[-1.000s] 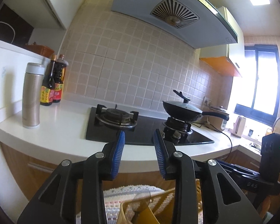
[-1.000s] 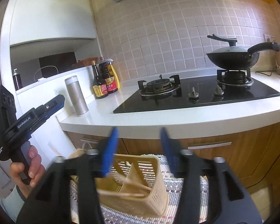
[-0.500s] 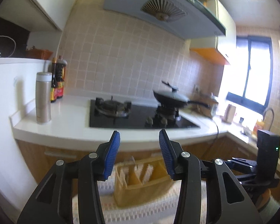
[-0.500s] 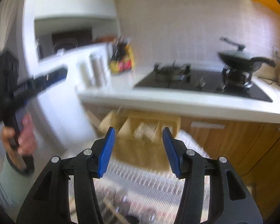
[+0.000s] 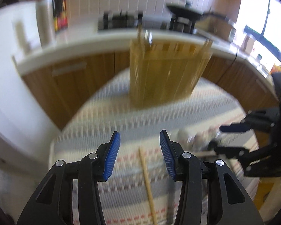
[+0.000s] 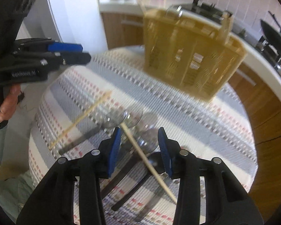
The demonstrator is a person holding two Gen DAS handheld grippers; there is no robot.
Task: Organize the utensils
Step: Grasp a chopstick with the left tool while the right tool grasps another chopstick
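A tan slotted utensil holder (image 5: 166, 71) (image 6: 191, 56) stands at the far side of a round table with a striped woven cloth (image 5: 121, 116) (image 6: 178, 112). A wooden chopstick (image 5: 147, 183) lies on the cloth just below my open, empty left gripper (image 5: 139, 155). In the right wrist view, that chopstick (image 6: 80, 120) lies at the left, and another chopstick (image 6: 148, 161) lies across several metal spoons and forks (image 6: 129, 120) beneath my open, empty right gripper (image 6: 138, 150). The views are motion-blurred.
Behind the table runs a white kitchen counter (image 5: 84, 43) with wooden cabinets (image 5: 84, 78), a gas stove, a black wok (image 6: 273, 37) and sauce bottles (image 5: 60, 16). The right gripper shows at the right of the left wrist view (image 5: 252, 146).
Both grippers have tilted down from the counter and stove towards the table. The utensil holder, chopsticks and cutlery have come into view. Both grippers stay open.
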